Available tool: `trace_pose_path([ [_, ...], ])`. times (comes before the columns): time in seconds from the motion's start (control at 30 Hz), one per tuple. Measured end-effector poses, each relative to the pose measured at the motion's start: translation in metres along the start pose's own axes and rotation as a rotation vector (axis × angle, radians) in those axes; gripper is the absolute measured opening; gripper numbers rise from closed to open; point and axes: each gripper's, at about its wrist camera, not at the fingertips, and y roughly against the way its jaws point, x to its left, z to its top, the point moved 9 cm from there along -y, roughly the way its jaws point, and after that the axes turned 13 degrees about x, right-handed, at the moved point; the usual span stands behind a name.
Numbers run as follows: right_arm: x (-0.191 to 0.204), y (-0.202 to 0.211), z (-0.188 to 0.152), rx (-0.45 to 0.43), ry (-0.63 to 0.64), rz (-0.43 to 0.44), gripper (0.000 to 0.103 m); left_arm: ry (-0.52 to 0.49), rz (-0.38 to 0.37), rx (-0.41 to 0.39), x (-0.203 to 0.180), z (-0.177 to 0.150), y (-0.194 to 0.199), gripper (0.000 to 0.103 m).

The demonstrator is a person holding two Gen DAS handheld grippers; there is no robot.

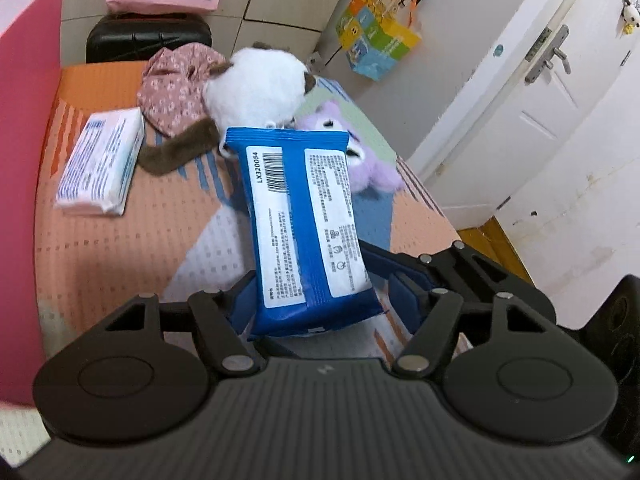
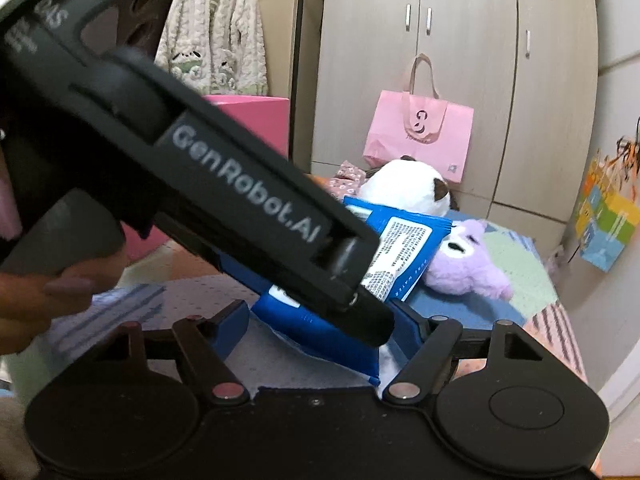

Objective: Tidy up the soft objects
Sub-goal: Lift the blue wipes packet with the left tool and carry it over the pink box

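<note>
Blue wipes pack (image 1: pixel 304 224): grasped in left gripper (image 1: pixel 320 296) jaws, mid-transfer; right gripper (image 2: pixel 320 328) released. Next: placement beside white tissue pack (image 1: pixel 100 164).

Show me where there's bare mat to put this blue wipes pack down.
Free: the orange mat between the white tissue pack and the blue wipes pack in the left gripper. Crowded: the far end, with the white plush, purple plush and floral cloth.

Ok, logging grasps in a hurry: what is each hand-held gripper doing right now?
Left hand-held gripper: closed on the blue wipes pack.
Right hand-held gripper: open, holding nothing; the pack lies between its fingers.
</note>
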Motion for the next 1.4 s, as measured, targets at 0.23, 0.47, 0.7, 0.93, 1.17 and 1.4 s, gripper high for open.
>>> trace_pose_path([
  [0.23,-0.003,0.001,-0.01,0.008,0.002,0.025,0.08,-0.044,0.112,-0.034,0.002,-0.001,0.0,0.058],
  [0.47,-0.01,-0.008,-0.007,0.01,-0.035,0.067,0.081,-0.083,0.131,-0.053,-0.003,0.0,-0.004,0.058],
  [0.7,-0.002,-0.009,-0.008,-0.039,-0.053,0.037,0.081,-0.117,0.168,-0.07,-0.012,-0.007,-0.006,0.058],
  [0.93,0.003,-0.003,-0.011,-0.074,-0.047,-0.009,0.073,-0.117,0.191,-0.075,-0.018,-0.015,-0.004,0.057],
  [1.17,0.007,0.007,-0.011,-0.057,-0.068,0.019,0.073,-0.104,0.19,-0.067,-0.023,-0.025,0.006,0.057],
  [1.4,0.015,0.025,-0.012,-0.04,-0.093,0.043,0.073,-0.106,0.193,-0.065,-0.031,-0.037,0.02,0.057],
])
